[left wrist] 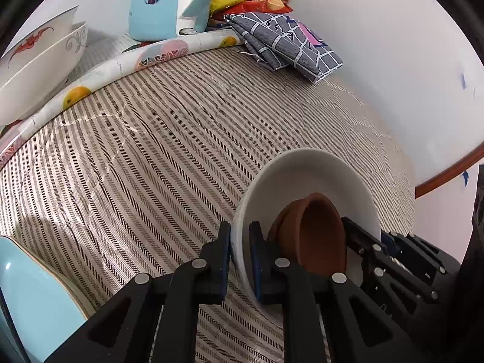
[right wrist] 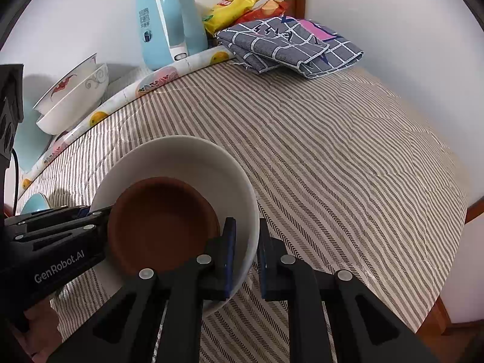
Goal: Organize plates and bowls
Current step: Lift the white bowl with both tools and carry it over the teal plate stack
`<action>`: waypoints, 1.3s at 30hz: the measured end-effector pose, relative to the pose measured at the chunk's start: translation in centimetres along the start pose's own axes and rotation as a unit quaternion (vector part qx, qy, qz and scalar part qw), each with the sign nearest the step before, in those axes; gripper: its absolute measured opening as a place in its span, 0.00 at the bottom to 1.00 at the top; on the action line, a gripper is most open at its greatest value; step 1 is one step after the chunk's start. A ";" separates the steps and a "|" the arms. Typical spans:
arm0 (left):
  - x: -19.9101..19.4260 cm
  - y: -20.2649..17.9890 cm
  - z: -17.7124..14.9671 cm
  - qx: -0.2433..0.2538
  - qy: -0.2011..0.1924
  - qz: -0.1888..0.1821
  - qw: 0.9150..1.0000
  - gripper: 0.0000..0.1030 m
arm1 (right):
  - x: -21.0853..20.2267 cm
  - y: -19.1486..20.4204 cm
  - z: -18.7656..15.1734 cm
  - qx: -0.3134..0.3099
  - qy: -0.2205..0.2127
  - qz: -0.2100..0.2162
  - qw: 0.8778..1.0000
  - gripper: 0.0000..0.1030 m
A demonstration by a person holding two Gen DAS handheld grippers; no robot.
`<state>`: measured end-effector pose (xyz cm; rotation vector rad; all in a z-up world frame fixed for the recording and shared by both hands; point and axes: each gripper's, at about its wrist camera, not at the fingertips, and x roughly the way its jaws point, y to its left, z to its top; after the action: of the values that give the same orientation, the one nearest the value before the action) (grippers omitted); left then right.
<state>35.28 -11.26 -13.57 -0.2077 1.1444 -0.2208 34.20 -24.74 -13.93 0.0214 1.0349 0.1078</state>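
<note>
Now we have both tools on one white bowl (right wrist: 181,163), and nested inside it sits a small brown dish (right wrist: 163,224), terracotta-looking, matte, shallow. The left tool (left wrist: 240,251) is clamped across the bowl's rim, one finger outside the wall and one inside. The right tool (right wrist: 246,254) straddles the opposite rim at about 5 o'clock in its own view; its fingers sit close on either side of the wall, though we can't quite tell whether they are pinching yet.

The pair rests at the near edge of the striped worktop (right wrist: 332,151), toward 7 o'clock in the right view. Glazed ceramic, we'd judge: stiff, smooth, a bit slippery and breakable, so the rim is the sensible hold, gripped from two sides and kept level. The brown dish lies loose inside and tilted against the wall, so it could slide or clatter if the bowl tips.

Up at 10 o'clock, two patterned bowls (right wrist: 72,103) are already stacked, beside a pale blue kettle (right wrist: 169,30). A folded checked cloth (right wrist: 290,48) lies at 1 o'clock.
</note>
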 end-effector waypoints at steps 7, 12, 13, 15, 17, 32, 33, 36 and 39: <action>-0.3 0.0 -0.4 -0.003 -0.005 -0.006 1.000 0.12 | -0.4 0.0 -0.4 0.007 -0.002 -0.001 1.000 0.10; -0.6 0.1 -0.6 0.000 -0.008 -0.004 1.000 0.12 | -0.7 0.1 -0.7 0.010 -0.001 0.004 1.000 0.10; -0.7 0.1 -0.7 0.000 -0.008 -0.004 1.000 0.12 | -0.7 0.1 -0.7 0.011 -0.002 0.004 1.000 0.10; -0.8 0.2 -0.7 -0.003 -0.010 -0.005 1.000 0.12 | -0.8 0.3 -0.8 0.010 -0.003 0.004 1.000 0.10; -1.1 0.4 -0.8 -0.006 -0.012 -0.007 1.000 0.12 | -1.1 0.5 -0.9 0.010 -0.005 0.003 1.000 0.10; -2.8 0.5 -1.4 -0.009 -0.024 -0.006 1.000 0.12 | -2.8 1.0 -1.3 0.011 -0.014 0.007 1.000 0.09; -2.9 0.5 -1.5 -0.009 -0.025 -0.005 1.000 0.12 | -2.9 1.1 -1.3 0.012 -0.015 0.007 1.000 0.09; -3.4 0.6 -1.7 -0.009 -0.028 -0.004 1.000 0.12 | -3.3 1.3 -1.5 0.012 -0.018 0.008 1.000 0.08; -3.9 0.7 -2.0 -0.011 -0.028 -0.004 1.000 0.12 | -3.7 1.4 -1.7 0.013 -0.018 0.009 1.000 0.08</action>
<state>31.97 -9.59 -11.17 -0.2374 1.0900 -0.2087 30.79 -23.73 -11.55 0.0558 1.0004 0.1105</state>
